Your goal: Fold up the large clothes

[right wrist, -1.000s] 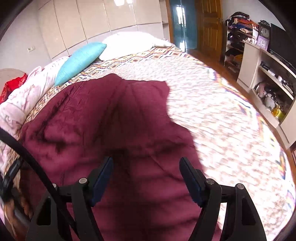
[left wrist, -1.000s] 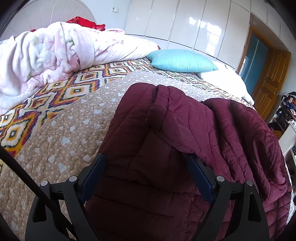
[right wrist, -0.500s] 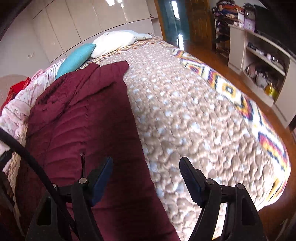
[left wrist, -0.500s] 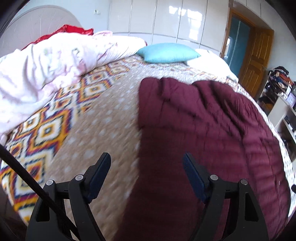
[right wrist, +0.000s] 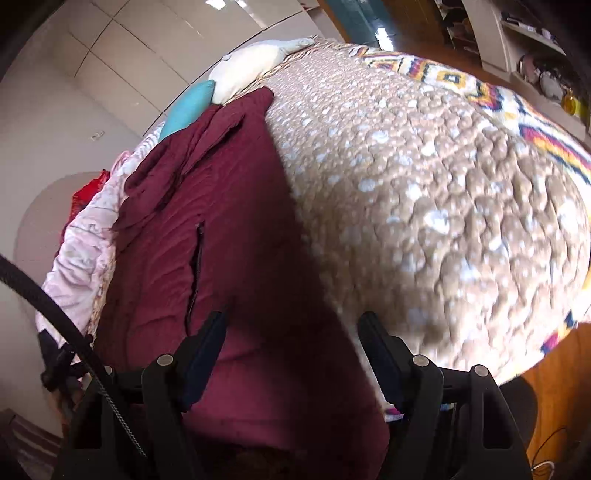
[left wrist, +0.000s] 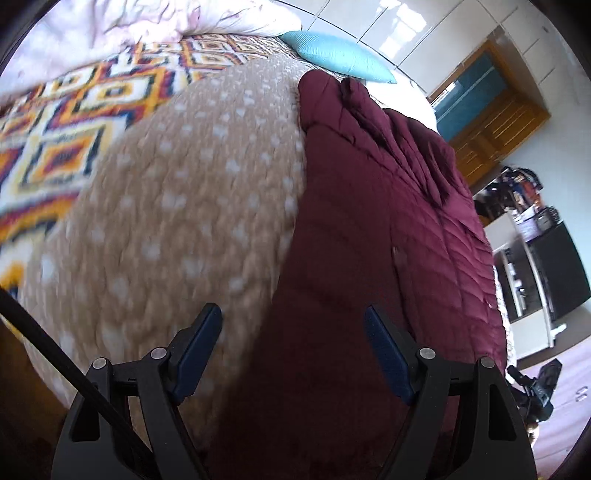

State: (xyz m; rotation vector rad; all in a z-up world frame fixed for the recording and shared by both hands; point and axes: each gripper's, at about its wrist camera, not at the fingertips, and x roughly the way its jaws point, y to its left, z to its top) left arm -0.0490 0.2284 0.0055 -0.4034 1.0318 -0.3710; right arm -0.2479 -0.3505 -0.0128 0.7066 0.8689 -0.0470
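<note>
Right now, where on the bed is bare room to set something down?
Two free patches of tan bedspread: one between the maroon jacket and the bright patterned border, one on the jacket's other side out to the bed edge. The far end is crowded: blue pillow, white pillow, pink duvet.

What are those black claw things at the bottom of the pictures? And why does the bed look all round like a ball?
Those claws are grabbing tools. A person holds one in each hand, and each tool has a little camera looking forward between its two jaws. One picture comes from the left gripper, the other from the right gripper. The camera lens bends everything, so the flat bed looks like a ball.

On the bed lies a tan bedspread with pale spots. On top of it is a big dark red quilted coat, the thing to be folded. Farther back is a blue pillow, a white pillow and a rumpled pink blanket.

Both tools have their jaws open above the coat. Nothing is held.
</note>
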